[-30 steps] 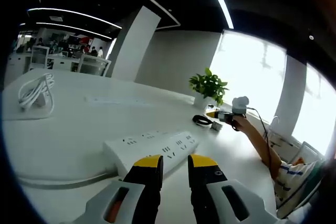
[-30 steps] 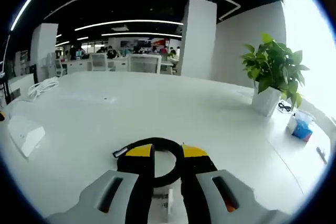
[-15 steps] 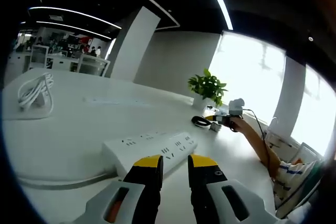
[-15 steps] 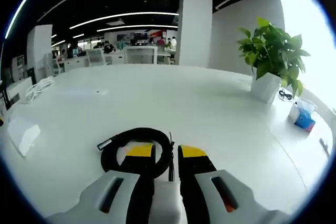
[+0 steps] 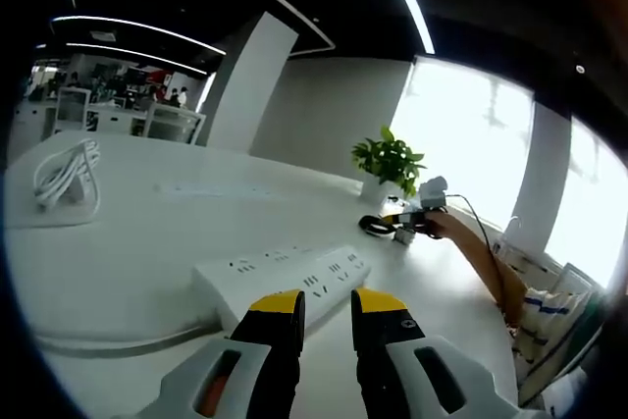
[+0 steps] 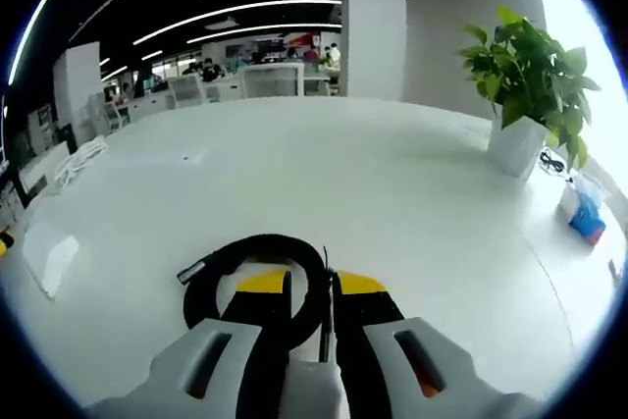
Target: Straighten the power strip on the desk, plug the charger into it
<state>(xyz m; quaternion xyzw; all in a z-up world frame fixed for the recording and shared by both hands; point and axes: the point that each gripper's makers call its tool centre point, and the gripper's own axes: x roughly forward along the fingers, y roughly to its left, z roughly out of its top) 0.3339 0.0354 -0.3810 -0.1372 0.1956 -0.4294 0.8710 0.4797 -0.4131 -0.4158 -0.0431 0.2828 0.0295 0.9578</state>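
The right hand-held gripper (image 6: 304, 287) has descended, now pinching the white block charger (image 6: 309, 394) with black coiled cable (image 6: 257, 252); left hand-held gripper (image 5: 327, 303), slightly spread, hovers at the long white plastic power strip's (image 5: 285, 275) 6 o'clock edge.

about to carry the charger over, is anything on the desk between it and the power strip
Nothing visible stands in the way. In the left gripper view, bare desk runs from the power strip to the charger and its coiled black cable beside the right gripper. The potted plant stands behind, off that line.
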